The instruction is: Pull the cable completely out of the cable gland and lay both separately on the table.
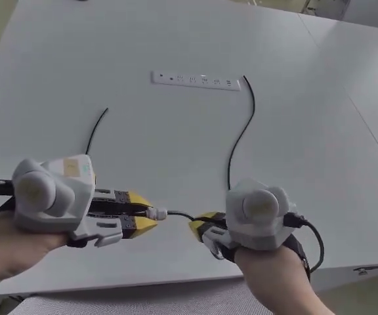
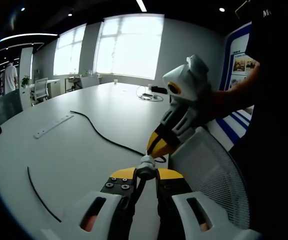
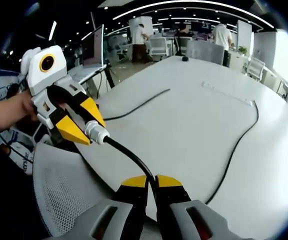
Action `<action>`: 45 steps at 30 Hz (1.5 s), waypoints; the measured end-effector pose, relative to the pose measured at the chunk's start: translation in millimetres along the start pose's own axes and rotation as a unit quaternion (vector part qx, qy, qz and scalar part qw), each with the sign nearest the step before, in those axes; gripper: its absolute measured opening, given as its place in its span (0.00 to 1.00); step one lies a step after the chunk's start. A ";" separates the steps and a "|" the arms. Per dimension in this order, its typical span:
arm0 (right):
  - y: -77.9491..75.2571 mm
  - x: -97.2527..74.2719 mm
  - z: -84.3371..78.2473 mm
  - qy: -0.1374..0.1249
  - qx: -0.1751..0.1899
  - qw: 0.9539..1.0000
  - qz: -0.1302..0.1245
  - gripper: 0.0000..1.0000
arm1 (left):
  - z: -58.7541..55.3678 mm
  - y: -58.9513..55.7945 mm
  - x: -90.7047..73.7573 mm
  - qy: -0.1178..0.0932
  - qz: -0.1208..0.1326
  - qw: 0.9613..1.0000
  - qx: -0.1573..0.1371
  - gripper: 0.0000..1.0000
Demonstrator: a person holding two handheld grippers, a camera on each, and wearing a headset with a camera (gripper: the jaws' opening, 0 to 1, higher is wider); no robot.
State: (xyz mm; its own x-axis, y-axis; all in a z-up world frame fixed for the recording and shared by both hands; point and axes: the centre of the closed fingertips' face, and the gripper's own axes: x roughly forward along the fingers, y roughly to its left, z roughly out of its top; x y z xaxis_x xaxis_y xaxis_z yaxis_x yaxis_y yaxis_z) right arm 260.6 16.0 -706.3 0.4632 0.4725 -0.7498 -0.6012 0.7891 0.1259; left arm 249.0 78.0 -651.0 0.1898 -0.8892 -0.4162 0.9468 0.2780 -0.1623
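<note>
The white cable gland (image 1: 156, 212) sits between the yellow jaws of my left gripper (image 1: 148, 214), which is shut on it. A black cable (image 1: 179, 214) leaves the gland and passes into my right gripper (image 1: 195, 224), shut on it a short way off. Beyond that the cable (image 1: 241, 134) trails up the table. In the left gripper view the gland (image 2: 145, 165) sits at the jaw tips with the right gripper (image 2: 159, 145) just beyond. In the right gripper view the cable (image 3: 132, 157) arcs from my jaws to the gland (image 3: 97, 134) in the left gripper (image 3: 86, 127).
A white power strip (image 1: 195, 80) lies at the far middle of the white table (image 1: 176, 151). A short loose black cable (image 1: 96, 128) lies left of centre. A mesh chair back (image 2: 209, 175) stands below the table's near edge. People stand far off in the room.
</note>
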 end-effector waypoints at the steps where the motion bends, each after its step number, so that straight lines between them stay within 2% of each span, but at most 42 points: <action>1: -2.2 0.3 -1.1 0.001 0.002 1.000 -0.003 0.00 | 0.2 0.1 0.5 0.000 0.000 1.000 0.000 0.15; 4: -7.4 0.4 -2.3 0.001 0.008 1.000 -0.011 0.00 | 0.1 0.5 1.9 0.000 0.000 1.000 -0.001 0.15; 7: -6.2 -3.1 3.1 -0.016 -0.029 0.999 -0.009 0.00 | 0.3 1.4 3.3 -0.001 0.002 1.000 -0.004 0.15; 8: -5.4 -4.5 2.1 -0.014 -0.027 1.000 -0.008 0.00 | 0.8 1.8 3.0 -0.002 0.002 1.000 -0.006 0.15; 11: -6.3 -8.5 6.2 -0.032 -0.027 0.999 -0.008 0.01 | 2.0 2.9 1.9 -0.005 0.003 1.000 -0.005 0.15; 15: -2.4 -9.6 5.6 -0.037 -0.051 0.998 -0.005 0.02 | 2.7 3.5 1.2 -0.007 0.004 1.000 -0.006 0.15; 21: -0.9 -12.4 3.8 -0.040 -0.046 0.998 -0.003 0.03 | 2.3 2.4 0.0 -0.006 0.006 1.000 -0.008 0.15; 26: 0.4 -19.3 7.2 -0.049 -0.042 0.998 -0.007 0.11 | 3.7 0.6 -0.1 -0.006 0.006 1.000 -0.009 0.15; 28: 2.1 -21.8 10.4 -0.051 -0.053 0.997 -0.009 0.14 | 4.0 0.0 0.1 -0.005 0.007 1.000 -0.008 0.15; 30: 6.0 -25.0 18.1 -0.055 -0.085 0.995 -0.010 0.16 | 5.3 -0.8 0.2 -0.006 0.007 1.000 -0.008 0.15; 32: 16.0 -27.0 30.0 -0.072 -0.114 0.991 0.003 0.18 | 6.3 -2.1 0.8 -0.006 0.006 1.000 -0.007 0.15; 37: 25.0 -24.3 36.0 -0.056 -0.186 0.981 -0.001 0.18 | 7.0 -3.8 2.3 -0.004 0.005 1.000 -0.004 0.15; 39: 31.7 -22.9 38.7 -0.058 -0.205 0.977 0.005 0.17 | 7.5 -4.8 2.9 -0.003 0.004 1.000 -0.003 0.15; 45: 42.3 -22.0 44.3 -0.052 -0.281 0.958 0.005 0.14 | 6.9 -5.5 3.5 0.003 0.005 1.000 -0.003 0.15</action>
State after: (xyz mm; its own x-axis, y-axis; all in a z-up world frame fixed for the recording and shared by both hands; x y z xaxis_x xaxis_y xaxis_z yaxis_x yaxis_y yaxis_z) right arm 253.8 56.3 -655.7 0.5002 0.5393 -0.6774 -0.8482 0.4624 -0.2582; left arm 246.3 70.8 -645.4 0.1968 -0.8843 -0.4233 0.9435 0.2882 -0.1634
